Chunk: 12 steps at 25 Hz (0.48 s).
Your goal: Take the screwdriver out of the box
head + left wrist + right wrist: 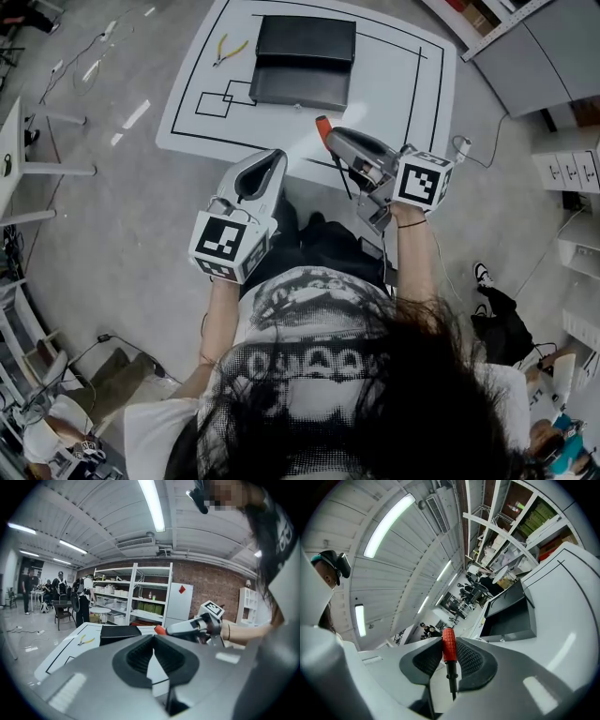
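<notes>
The right gripper (pixel 332 140) is clamped on the screwdriver (pixel 322 127), with the red handle pinched between its pads. The tool's long axis runs along the jaws: the handle end pokes out past the tips toward the black box (pixel 305 61), and the dark shaft points back toward the hand. It hangs above the bench (pixel 394 84), between the box and the near edge. The left gripper (pixel 275 157) sits at the near edge, its jaws together and empty. Bare bench lies right of the box, and yellow-handled pliers (pixel 228 49) lie by the far left corner.
</notes>
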Available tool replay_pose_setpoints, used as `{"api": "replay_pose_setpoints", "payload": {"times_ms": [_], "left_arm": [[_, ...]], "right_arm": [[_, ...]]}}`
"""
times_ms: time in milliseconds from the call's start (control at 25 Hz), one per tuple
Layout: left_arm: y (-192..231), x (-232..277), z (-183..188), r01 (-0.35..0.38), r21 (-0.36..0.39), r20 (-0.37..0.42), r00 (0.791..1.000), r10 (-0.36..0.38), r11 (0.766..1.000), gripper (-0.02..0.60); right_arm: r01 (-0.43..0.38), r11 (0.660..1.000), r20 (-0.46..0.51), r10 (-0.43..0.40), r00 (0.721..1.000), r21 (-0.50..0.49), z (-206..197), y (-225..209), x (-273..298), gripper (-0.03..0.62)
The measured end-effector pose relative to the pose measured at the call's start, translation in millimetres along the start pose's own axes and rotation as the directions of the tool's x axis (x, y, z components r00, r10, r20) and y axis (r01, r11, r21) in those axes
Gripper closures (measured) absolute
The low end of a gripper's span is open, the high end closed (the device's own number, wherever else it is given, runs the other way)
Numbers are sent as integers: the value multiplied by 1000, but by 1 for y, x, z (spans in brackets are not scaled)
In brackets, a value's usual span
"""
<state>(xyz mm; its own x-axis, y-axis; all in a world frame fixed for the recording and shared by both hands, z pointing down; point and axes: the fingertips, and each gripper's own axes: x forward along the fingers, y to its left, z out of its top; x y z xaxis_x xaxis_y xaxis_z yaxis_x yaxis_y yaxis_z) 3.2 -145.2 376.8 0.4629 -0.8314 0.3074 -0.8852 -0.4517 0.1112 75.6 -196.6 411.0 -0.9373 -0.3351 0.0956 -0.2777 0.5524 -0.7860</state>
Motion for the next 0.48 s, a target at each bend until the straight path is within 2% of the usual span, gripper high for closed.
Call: {"api": "replay_pose_setpoints", "payload": {"times_ms": [480], "left_arm": [[-25,-32,-13,-28,14,-35,999,28,1000,581]], "right_arm": [[-30,999,-4,31,1000,24,-29,18,-13,497]]}}
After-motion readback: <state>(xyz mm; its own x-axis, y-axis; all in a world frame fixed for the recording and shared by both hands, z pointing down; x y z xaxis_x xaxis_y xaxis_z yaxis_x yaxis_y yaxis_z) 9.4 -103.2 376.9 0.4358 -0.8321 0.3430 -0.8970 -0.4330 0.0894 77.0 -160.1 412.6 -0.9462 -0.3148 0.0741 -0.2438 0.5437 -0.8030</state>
